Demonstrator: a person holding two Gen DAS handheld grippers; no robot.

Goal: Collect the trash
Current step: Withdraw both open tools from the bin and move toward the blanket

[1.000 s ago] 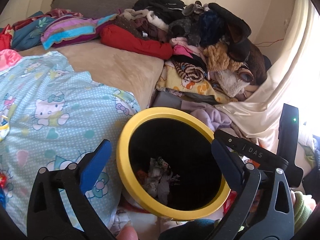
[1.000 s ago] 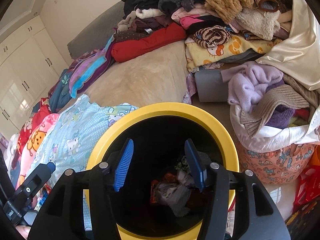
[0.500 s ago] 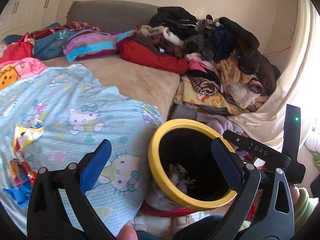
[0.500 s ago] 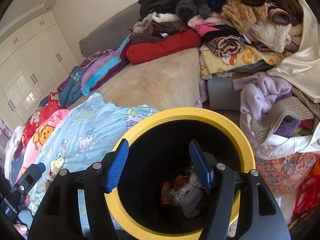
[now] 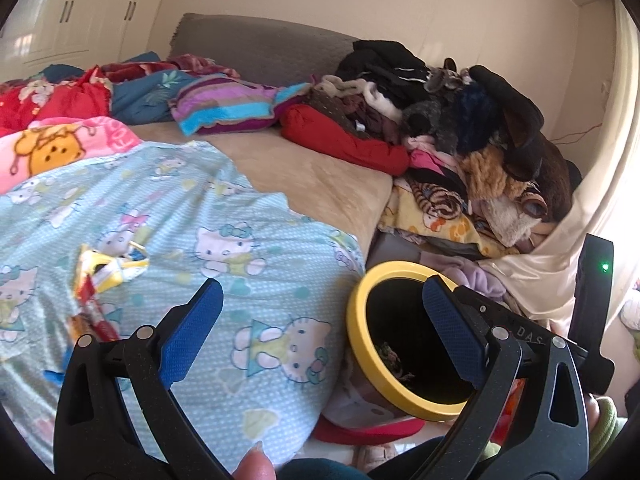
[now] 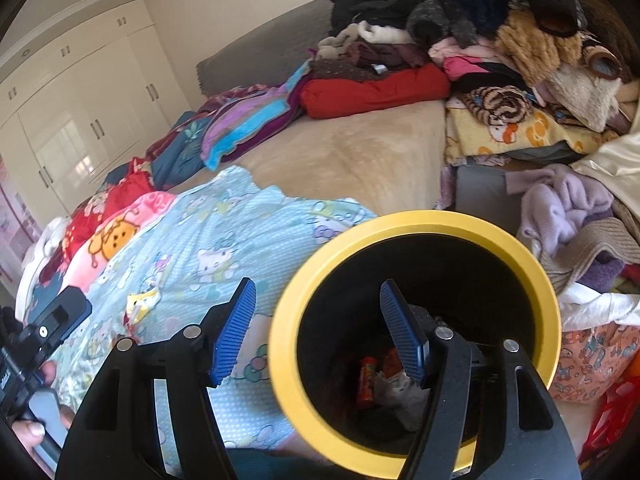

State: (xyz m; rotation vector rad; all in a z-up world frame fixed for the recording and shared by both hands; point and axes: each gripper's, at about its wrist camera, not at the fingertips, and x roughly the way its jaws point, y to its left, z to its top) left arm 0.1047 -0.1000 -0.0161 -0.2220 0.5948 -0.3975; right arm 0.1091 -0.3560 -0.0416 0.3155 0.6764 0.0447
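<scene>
A black bin with a yellow rim [image 5: 354, 320] stands on the floor against the bed, with crumpled wrappers [image 6: 370, 376] lying at its bottom. On the light blue cartoon-cat blanket [image 5: 240, 216] lie a torn yellow wrapper [image 5: 110, 270] and a red one [image 5: 90, 312]; the yellow wrapper [image 6: 140, 304] also shows in the right wrist view. My left gripper [image 5: 320, 300] is open and empty, hovering over the blanket's edge beside the bin. My right gripper [image 6: 318, 292] is open and empty, straddling the bin's near-left rim [image 6: 420, 220].
A big heap of clothes and plush things [image 5: 460, 120] fills the bed's far right corner. Folded blankets [image 5: 224, 108] lie along the grey headboard. A lilac sweater [image 6: 560, 204] and a patterned basket [image 6: 592, 360] crowd the floor right of the bin. White wardrobes [image 6: 80, 120] line the left wall.
Both views have swung left toward the bed, so the bin slid right in each. The wrappers on the blue blanket came into sight. The right jaws have widened a little.
</scene>
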